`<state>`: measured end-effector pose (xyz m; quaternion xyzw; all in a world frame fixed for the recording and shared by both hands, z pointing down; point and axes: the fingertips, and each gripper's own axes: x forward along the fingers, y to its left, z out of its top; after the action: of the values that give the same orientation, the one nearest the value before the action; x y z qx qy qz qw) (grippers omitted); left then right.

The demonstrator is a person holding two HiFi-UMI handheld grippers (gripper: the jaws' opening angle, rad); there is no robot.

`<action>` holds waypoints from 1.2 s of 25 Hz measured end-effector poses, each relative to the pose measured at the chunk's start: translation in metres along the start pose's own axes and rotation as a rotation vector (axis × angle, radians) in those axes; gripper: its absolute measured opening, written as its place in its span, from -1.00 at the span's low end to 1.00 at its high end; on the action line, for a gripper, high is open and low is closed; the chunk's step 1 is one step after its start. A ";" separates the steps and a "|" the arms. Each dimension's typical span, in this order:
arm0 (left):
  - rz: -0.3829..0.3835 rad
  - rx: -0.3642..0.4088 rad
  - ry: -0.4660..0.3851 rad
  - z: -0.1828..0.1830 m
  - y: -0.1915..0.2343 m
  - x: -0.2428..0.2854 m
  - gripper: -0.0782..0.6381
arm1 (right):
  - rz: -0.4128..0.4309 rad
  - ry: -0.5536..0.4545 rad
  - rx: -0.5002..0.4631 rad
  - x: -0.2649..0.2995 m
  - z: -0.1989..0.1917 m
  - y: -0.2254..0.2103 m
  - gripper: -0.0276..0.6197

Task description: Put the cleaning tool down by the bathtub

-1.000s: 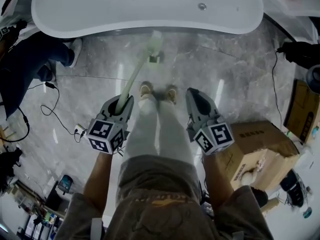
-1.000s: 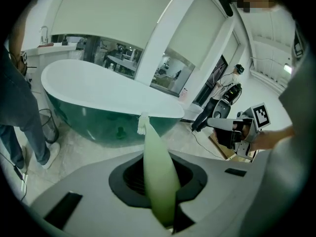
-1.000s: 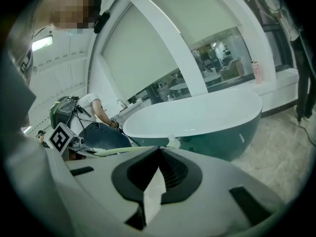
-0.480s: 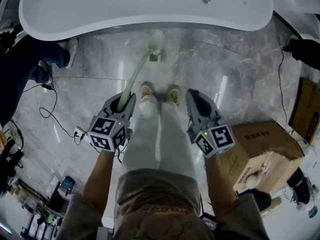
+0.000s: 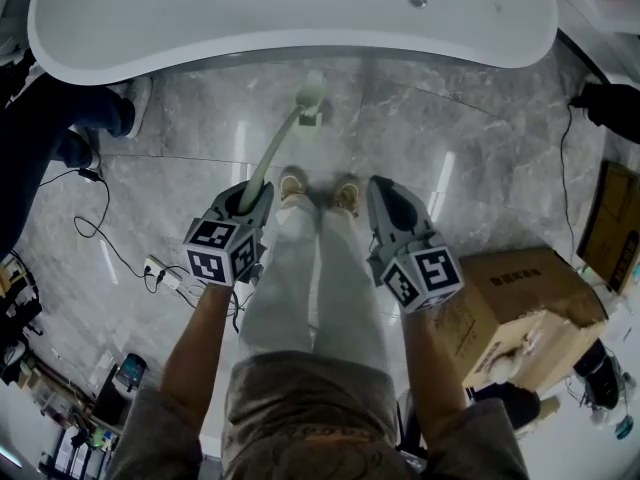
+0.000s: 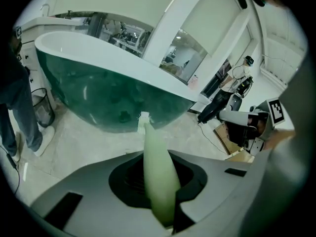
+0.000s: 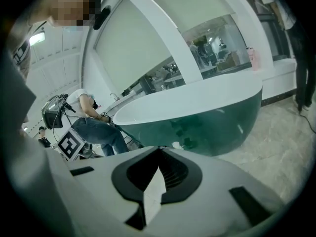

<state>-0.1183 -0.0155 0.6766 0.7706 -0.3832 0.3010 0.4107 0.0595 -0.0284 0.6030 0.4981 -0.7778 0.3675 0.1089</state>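
Grey marble floor (image 5: 480, 148) runs up to the white bathtub (image 5: 290, 18) at twelve o'clock. On this side of it the cleaning tool (image 5: 272, 148), a pale green long-handled brush, looks light, stiff and smooth, best gripped on the handle's end. The left gripper (image 5: 250, 196) is clamped there, with the bristled head out at one o'clock near the tub. The right gripper (image 5: 385, 193), at three o'clock, has its jaws together and empty.

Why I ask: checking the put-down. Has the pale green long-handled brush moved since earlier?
Yes, slightly: the pale green brush head is farther from the white bathtub rim.

Bathtub (image 5: 250, 18) far rim off-frame
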 end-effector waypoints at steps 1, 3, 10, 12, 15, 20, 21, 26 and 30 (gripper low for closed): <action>0.003 -0.005 0.010 -0.003 0.003 0.005 -0.61 | 0.000 0.005 0.000 0.001 -0.003 0.000 -0.91; 0.007 -0.014 0.027 -0.006 0.009 0.016 -0.61 | 0.000 0.013 0.004 0.004 -0.006 -0.001 -0.91; 0.020 -0.024 0.087 -0.016 0.028 0.053 -0.61 | 0.017 0.025 0.005 0.012 -0.006 0.004 -0.91; 0.025 -0.032 0.110 -0.021 0.033 0.064 -0.61 | 0.021 0.025 -0.001 0.015 -0.005 0.004 -0.91; 0.041 -0.051 0.145 -0.032 0.044 0.083 -0.61 | 0.024 0.032 0.005 0.019 -0.004 0.006 -0.91; 0.067 -0.080 0.202 -0.046 0.053 0.113 -0.61 | 0.025 0.032 0.002 0.020 -0.003 0.004 -0.91; 0.069 -0.086 0.213 -0.049 0.053 0.119 -0.61 | 0.026 0.034 0.001 0.021 -0.003 0.003 -0.91; 0.085 -0.089 0.263 -0.057 0.058 0.149 -0.62 | 0.019 0.050 0.013 0.021 -0.007 -0.006 -0.91; 0.114 -0.111 0.307 -0.068 0.064 0.164 -0.61 | 0.005 0.061 0.028 0.017 -0.007 -0.014 -0.91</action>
<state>-0.0960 -0.0369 0.8633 0.6688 -0.3750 0.4163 0.4887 0.0622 -0.0385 0.6236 0.4862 -0.7701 0.3936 0.1247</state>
